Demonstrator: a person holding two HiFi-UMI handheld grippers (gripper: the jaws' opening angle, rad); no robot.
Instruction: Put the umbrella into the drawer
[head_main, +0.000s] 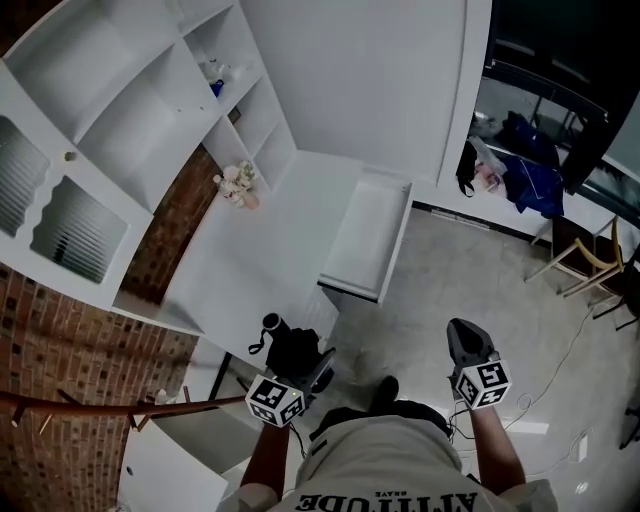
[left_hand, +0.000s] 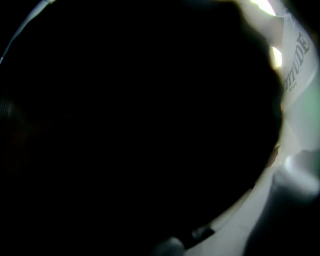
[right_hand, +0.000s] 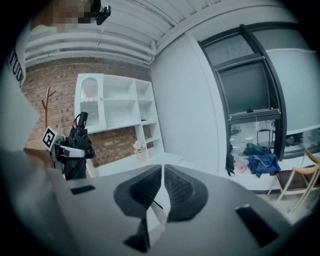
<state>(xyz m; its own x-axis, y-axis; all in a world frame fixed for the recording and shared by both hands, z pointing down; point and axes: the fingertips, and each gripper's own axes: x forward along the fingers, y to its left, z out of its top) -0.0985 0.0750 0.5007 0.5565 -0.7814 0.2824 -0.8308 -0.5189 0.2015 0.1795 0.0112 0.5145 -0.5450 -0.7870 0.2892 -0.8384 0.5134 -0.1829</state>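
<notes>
A black folded umbrella (head_main: 287, 347) stands upright between the jaws of my left gripper (head_main: 305, 366), which is shut on it just in front of my body. The right gripper view shows the same umbrella (right_hand: 76, 142) clasped by the left gripper (right_hand: 70, 151). In the left gripper view the umbrella (left_hand: 130, 130) blacks out nearly the whole picture. A white drawer (head_main: 366, 238) stands pulled out of the white desk (head_main: 250, 265), ahead of both grippers. My right gripper (head_main: 466, 342) hangs over the floor to the right, its dark pads (right_hand: 145, 186) together and holding nothing.
A white shelf unit (head_main: 150, 110) rises behind the desk, with a small flower vase (head_main: 238, 185) on the desk top. A wooden coat rack (head_main: 100, 405) stands at the lower left. At the far right are blue clothes (head_main: 530, 175), a wooden chair (head_main: 585, 265) and a floor cable (head_main: 560, 360).
</notes>
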